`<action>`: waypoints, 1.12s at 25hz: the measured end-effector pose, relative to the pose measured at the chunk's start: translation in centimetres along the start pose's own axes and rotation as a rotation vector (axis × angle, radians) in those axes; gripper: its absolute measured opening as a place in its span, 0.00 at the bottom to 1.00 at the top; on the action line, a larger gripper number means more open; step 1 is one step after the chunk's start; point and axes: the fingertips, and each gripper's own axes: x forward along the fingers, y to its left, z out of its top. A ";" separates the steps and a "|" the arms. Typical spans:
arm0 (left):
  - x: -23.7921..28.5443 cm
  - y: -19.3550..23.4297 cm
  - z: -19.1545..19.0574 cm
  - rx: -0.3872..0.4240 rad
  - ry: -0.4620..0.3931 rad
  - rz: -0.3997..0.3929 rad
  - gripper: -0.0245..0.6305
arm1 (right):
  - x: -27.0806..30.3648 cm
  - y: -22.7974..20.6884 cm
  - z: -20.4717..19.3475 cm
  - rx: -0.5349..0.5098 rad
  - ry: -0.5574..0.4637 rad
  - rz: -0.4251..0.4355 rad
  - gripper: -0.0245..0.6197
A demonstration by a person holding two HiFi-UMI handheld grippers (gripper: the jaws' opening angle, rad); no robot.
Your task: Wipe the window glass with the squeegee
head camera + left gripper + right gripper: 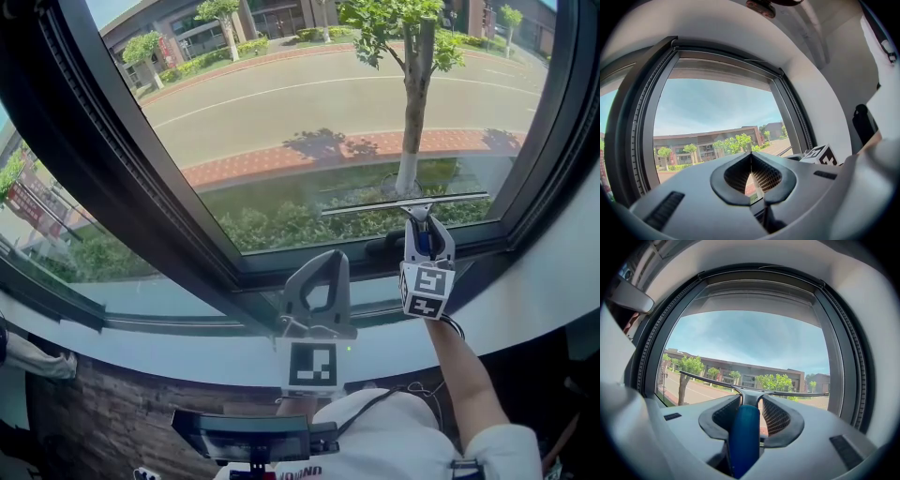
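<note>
blue handle of the squeegee (744,437) is pinched in my right tongs (750,398), with the handle running straight back between the two sides. the blade sits crosswise ahead of the tips, its long axis level. head view: the squeegee (405,202) lies low on the window glass (328,103), on the right half, just above the bottom frame (281,267). the right tongs (428,225) are under the blade and point up at it. blade looks on or right at the glass, contact not certain. most of the pane lies above and to the left of the blade, so my guess is the next stroke depends on keeping that level edge flat to the glass. left tongs (330,258) are pressed together on nothing (751,155), parked below-left of the blade near the sill (141,314), apart from the squeegee. right hand is the one on the job.
</note>
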 end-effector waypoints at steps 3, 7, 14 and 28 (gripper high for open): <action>0.1 0.1 0.0 0.003 -0.002 0.002 0.04 | 0.1 0.1 -0.6 0.003 0.009 0.003 0.27; 0.1 0.0 0.1 0.013 -0.001 0.001 0.04 | 0.0 0.1 -1.3 0.003 0.021 0.007 0.27; 0.2 0.2 0.2 0.016 0.000 0.006 0.04 | 0.0 0.3 -2.7 0.009 0.058 0.013 0.27; 0.4 0.3 -0.2 0.012 0.002 0.001 0.04 | 0.0 0.6 -4.7 0.019 0.102 0.023 0.27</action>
